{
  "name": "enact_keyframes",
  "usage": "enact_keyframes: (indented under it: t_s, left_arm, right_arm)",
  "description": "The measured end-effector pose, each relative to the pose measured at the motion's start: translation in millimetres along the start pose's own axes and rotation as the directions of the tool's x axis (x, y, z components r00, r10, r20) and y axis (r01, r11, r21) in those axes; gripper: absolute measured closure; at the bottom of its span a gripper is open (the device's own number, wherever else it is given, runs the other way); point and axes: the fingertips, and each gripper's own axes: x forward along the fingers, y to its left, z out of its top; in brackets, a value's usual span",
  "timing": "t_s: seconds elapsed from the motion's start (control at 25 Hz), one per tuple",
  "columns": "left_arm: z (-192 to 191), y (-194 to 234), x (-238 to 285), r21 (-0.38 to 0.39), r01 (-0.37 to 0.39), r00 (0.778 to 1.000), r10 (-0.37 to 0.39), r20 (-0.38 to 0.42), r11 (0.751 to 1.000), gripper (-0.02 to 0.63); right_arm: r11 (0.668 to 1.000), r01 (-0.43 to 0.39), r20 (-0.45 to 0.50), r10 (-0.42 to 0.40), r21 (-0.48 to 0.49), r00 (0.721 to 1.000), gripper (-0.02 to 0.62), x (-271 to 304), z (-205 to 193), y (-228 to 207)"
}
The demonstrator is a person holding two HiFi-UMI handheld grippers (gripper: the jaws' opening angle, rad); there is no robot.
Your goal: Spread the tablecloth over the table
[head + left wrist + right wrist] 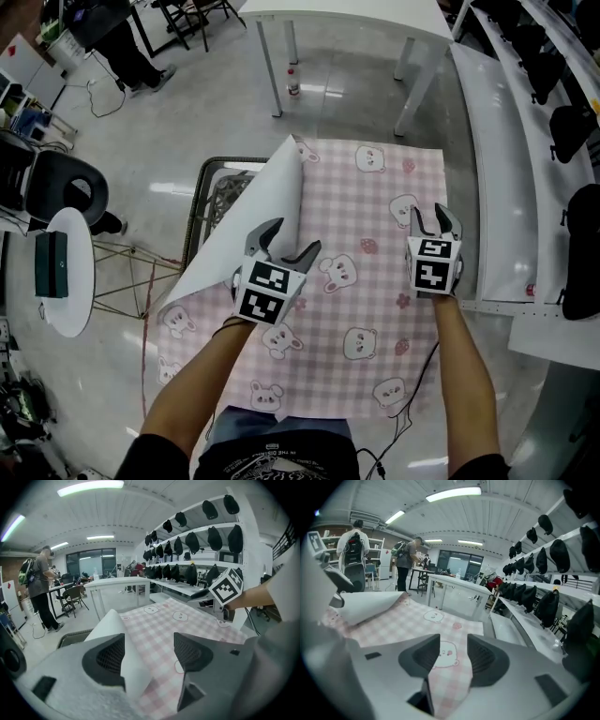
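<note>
Tablecloth (366,281) lies pattern-up, left edge folded rightward, white underside showing.

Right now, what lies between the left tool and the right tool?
Only flat pink checked tablecloth with bear prints lies between the left tool and the right tool, seen in the head view.

Pink checked tablecloth (366,281) with bunny print lies mostly flat, its left side folded over as a white-backed flap (253,225); left gripper (293,239), jaws apart, at the flap's right edge; right gripper (429,217), jaws apart, near the cloth's right edge.
</note>
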Motion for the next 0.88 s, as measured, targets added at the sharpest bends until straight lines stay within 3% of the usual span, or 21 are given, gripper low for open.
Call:
enact_keyframes:
  t_s: [0.28,0.4,0.6,0.88]
  left_arm:
    - [-23,26,-32,0.088,0.019,1.0,-0.018,-0.017,0.996,0.277]
    - [-32,28,-39,0.188,0.05,0.998,-0.044,-0.038,0.981,0.258]
    - [-52,27,-44,0.408,0.104,0.992,-0.068,-0.103,0.907,0.256]
    - [-76,38,-35,0.573,0.132,0.983,-0.033,-0.18,0.809,0.266]
  right_arm:
    - [1.0,-0.005,0.018,0.005,0.019,1.0,0.419,-40,10,50]
    - [0.999,0.005,0.028,-0.006,0.034,1.0,0.418,-55,11,66]
    - [0.997,0.028,0.023,-0.03,0.07,0.999,0.418,-80,4,88]
    - [0.989,0.062,-0.009,-0.061,0.134,0.998,0.419,-106,-19,112]
